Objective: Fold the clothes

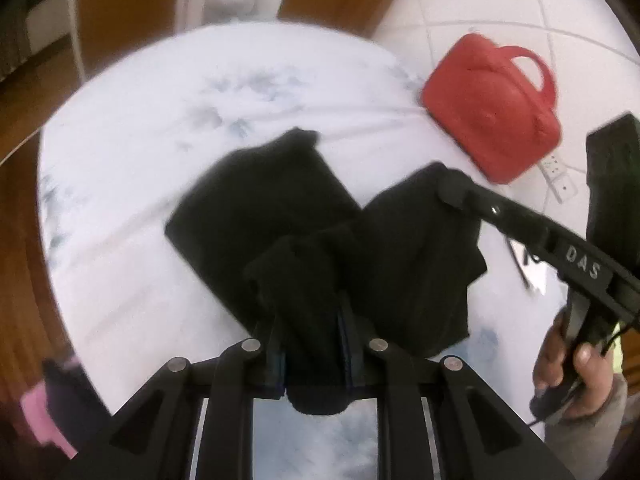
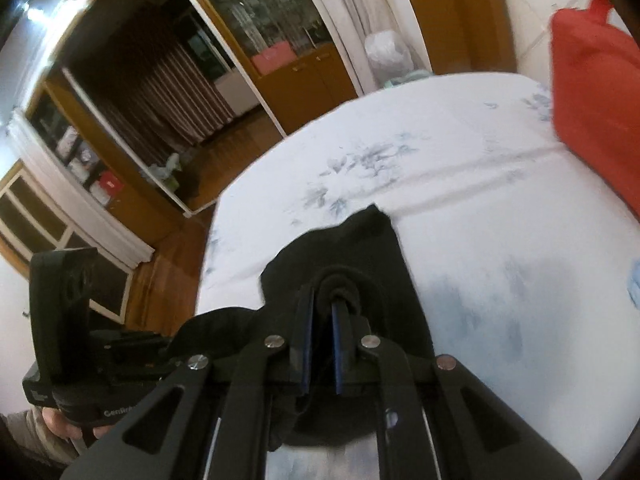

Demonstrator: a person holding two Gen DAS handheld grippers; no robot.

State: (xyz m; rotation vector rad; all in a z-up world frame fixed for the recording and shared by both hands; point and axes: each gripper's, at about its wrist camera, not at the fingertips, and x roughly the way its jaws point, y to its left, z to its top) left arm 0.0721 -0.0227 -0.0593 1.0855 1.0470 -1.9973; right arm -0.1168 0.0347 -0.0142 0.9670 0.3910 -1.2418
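**Both jaws clamped on a black garment above the bed**

Jaws of the left gripper (image 1: 310,312) stand narrowly apart and are clamped on a thick bunch of the black garment (image 1: 264,204), which fills the gap between the two fingers and spills back toward the camera. Jaws of the right gripper (image 2: 325,308) are nearly together, pinching a rolled edge of the same dark cloth; in the left wrist view that gripper reaches in from the right, its tip meeting an upper corner of the fabric.

The garment hangs between the two grips over the bed (image 1: 132,128), which is covered by a white sheet with a faint grey-blue leaf print. One panel of the cloth spreads out toward the middle of the bed and seems to lie on the sheet, while the other panel droops below the right gripper's tip; the pictures are blurred, so finer folds cannot be told.

A red bag (image 1: 492,116) with a loop handle sits at the far right edge of the bed, well apart from the garment. A person's hand (image 1: 576,364) grips the handle of the right gripper, off the bed's right side. Beyond the bed's far end stand wooden cupboards (image 2: 304,76), and a wooden floor lies along the bed's left side.
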